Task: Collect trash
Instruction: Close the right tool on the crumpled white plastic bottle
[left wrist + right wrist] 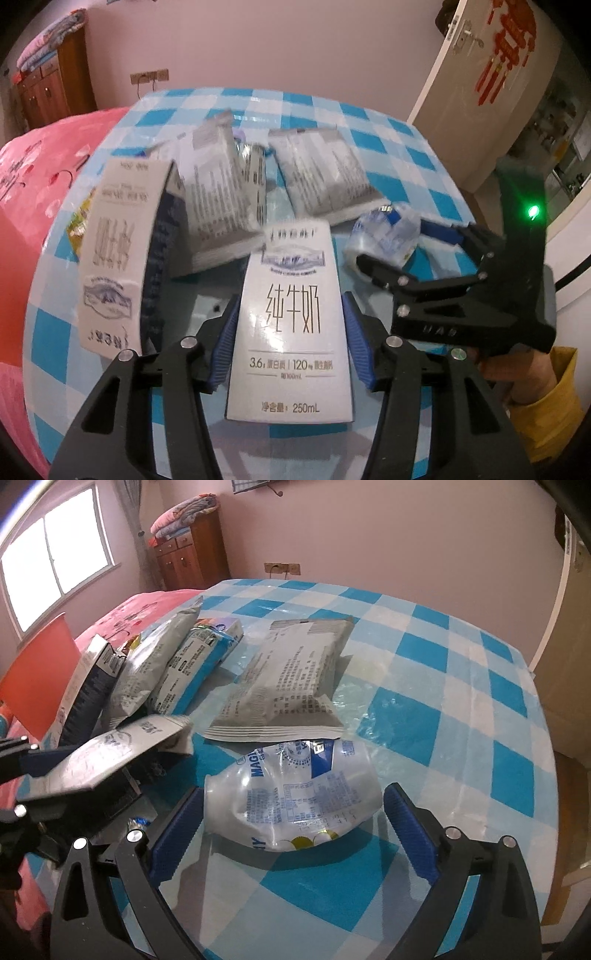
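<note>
On the checked bench (424, 646) we pinch the milk carton (291, 321) between our left gripper (290, 332) fingers, while our right gripper (293, 825) fingers stand spread around the crushed bottle (295, 797), which we should squeeze gently at mid-body to avoid slipping.

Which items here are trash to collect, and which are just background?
Trash: milk carton in left claw; crushed bottle between right claw pads; silver pouch; second carton.
Background: checked table, wooden cabinet, door.
</note>
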